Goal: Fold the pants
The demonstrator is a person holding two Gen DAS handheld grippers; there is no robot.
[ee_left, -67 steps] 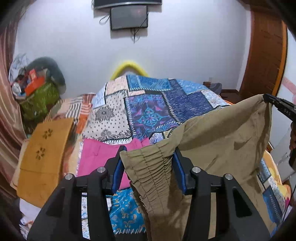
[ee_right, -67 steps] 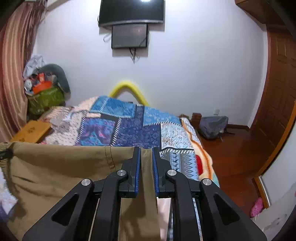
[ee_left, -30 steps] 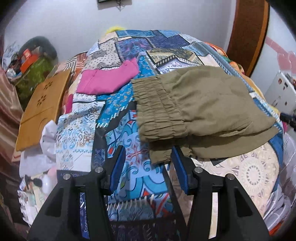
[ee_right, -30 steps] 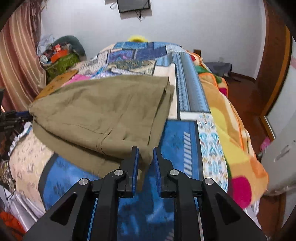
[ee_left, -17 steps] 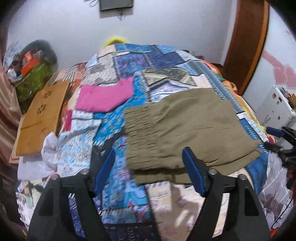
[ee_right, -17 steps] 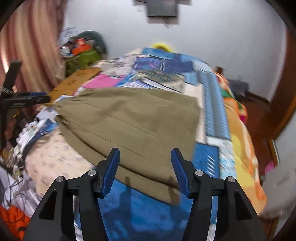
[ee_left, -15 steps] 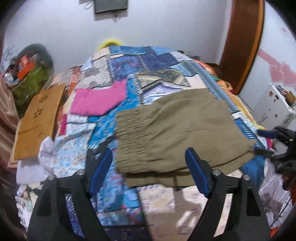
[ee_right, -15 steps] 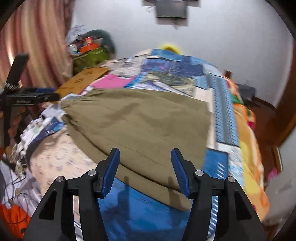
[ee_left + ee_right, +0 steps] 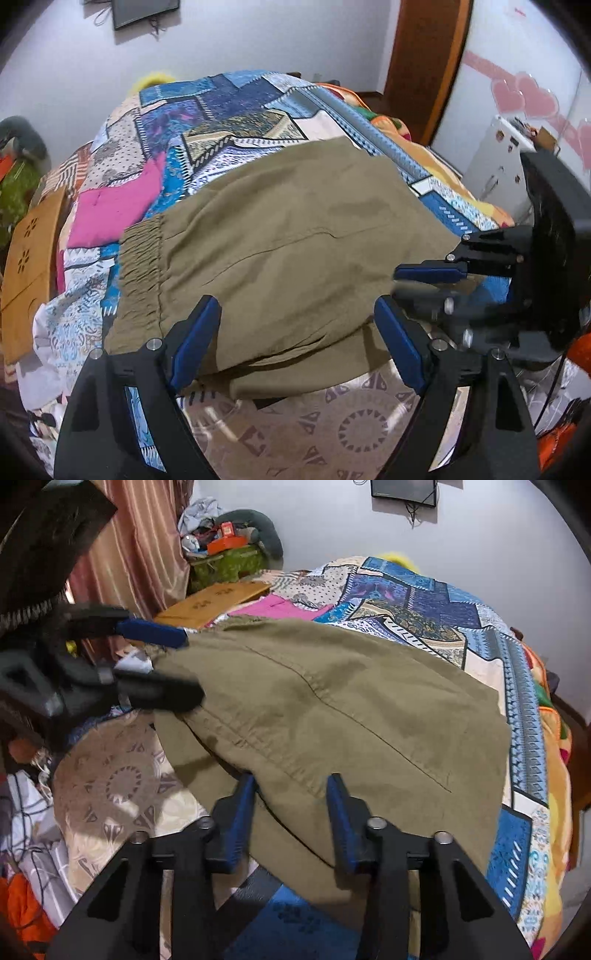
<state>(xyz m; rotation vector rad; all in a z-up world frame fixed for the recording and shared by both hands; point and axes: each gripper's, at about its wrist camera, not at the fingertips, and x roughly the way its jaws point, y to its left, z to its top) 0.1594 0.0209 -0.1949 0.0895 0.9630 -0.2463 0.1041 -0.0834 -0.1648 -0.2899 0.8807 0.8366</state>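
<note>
The left gripper (image 9: 297,332), black with blue pads, is seen spread wide, its jaws well apart and nothing held between them. Its fingers (image 9: 194,339) are poised over the near edge of the olive-green cotton pants (image 9: 280,236), which are laid flat on the bed, folded over so that one layer lies on another. The gathered elastic waistband (image 9: 142,273) is turned toward the left side of the bed.

The right gripper (image 9: 291,812), of the same black and blue make, is likewise parted, with no cloth clamped; its fingers (image 9: 236,819) are placed on either side of the pants' near hem edge (image 9: 303,794), though whether the cloth is touched cannot be told. In the left wrist view this gripper (image 9: 424,284) is seen at the right end of the pants, blurred. In the right wrist view the left gripper (image 9: 166,661) is seen at the waistband end, also blurred.

The pants are spread across a patchwork bedspread of blue, white and beige printed panels (image 9: 236,110). A bright pink garment (image 9: 110,210) is laid just beyond the waistband, partly beside it. A flat tan wooden board with flower cut-outs (image 9: 29,258) is propped at the left edge of the bed. A striped pink-brown curtain (image 9: 136,550) is hung behind a heap of clutter (image 9: 229,550), and a dark wall-mounted screen (image 9: 404,491) is fixed to the pale wall.
</note>
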